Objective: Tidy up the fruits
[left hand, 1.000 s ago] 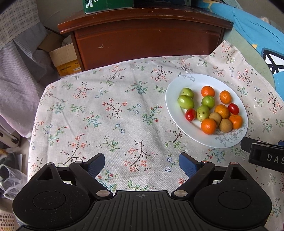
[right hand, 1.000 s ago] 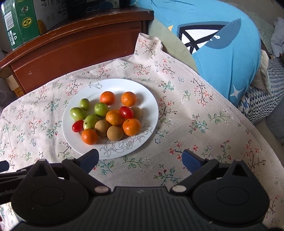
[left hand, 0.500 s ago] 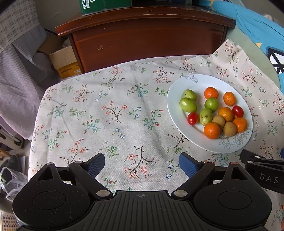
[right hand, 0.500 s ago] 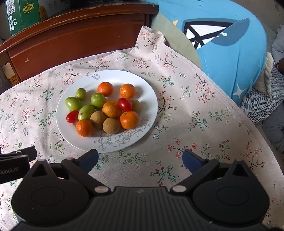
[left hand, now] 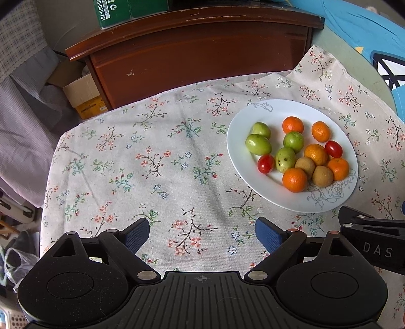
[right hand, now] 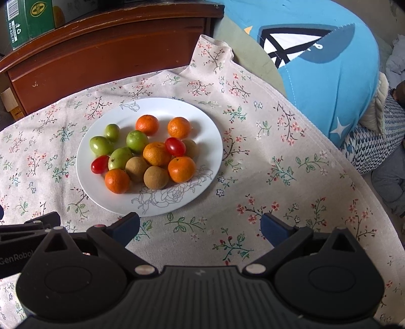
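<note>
Fruit, mixed, all heaped on one white plate (right hand: 207, 131) with a line-drawn rose at its near rim, set on a floral tablecloth (left hand: 157, 162). Contents: five small oranges (right hand: 157, 153), four green fruits (right hand: 137, 141), two red cherry tomatoes (right hand: 175, 146), and brown round fruits (right hand: 156, 177), two in plain sight and a third partly hidden behind a tomato. Pieces lie touching in a loose cluster, greens toward the plate's left, oranges scattered through. Left gripper (left hand: 202, 231): jaws spread wide, nothing between them, hovering over bare cloth to the left of the plate. Right gripper (right hand: 200, 224): jaws likewise spread wide and empty, held over the cloth just at the plate's near edge. Background: dark wooden cabinet (left hand: 197, 58) beyond the table with a green carton (right hand: 27, 22) on top, cardboard box (left hand: 83, 95) beside it, blue cushion (right hand: 324, 63) at the right.
</note>
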### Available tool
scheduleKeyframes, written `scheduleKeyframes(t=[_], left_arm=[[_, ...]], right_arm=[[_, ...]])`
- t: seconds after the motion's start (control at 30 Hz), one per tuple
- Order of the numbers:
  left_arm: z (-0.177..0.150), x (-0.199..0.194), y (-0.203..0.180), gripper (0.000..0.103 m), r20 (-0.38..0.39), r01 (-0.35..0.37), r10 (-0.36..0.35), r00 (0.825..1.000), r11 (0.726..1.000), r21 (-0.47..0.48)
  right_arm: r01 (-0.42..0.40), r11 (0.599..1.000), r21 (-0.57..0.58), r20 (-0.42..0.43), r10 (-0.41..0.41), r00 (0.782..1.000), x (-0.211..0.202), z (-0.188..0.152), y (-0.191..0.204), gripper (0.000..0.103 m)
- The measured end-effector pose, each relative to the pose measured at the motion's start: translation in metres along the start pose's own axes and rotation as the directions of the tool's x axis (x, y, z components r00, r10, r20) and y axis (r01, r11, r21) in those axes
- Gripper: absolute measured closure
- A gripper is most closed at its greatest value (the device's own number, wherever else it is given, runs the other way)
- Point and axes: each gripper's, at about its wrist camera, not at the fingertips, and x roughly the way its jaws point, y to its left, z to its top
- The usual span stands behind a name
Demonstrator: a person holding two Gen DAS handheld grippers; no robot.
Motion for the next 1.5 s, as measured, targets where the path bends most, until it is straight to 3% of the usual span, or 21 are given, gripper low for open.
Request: scheduleKeyframes(t=[1.5], left_arm=[[-0.0044, -0.0078, 0.0065, 0.011, 0.001, -0.051, 0.051, 0.999, 0.998, 0.048]], right_arm=[[0.023, 0.996, -0.089, 0.031, -0.021, 0.999, -0.0061, -0.0034, 0.0092, 0.002]])
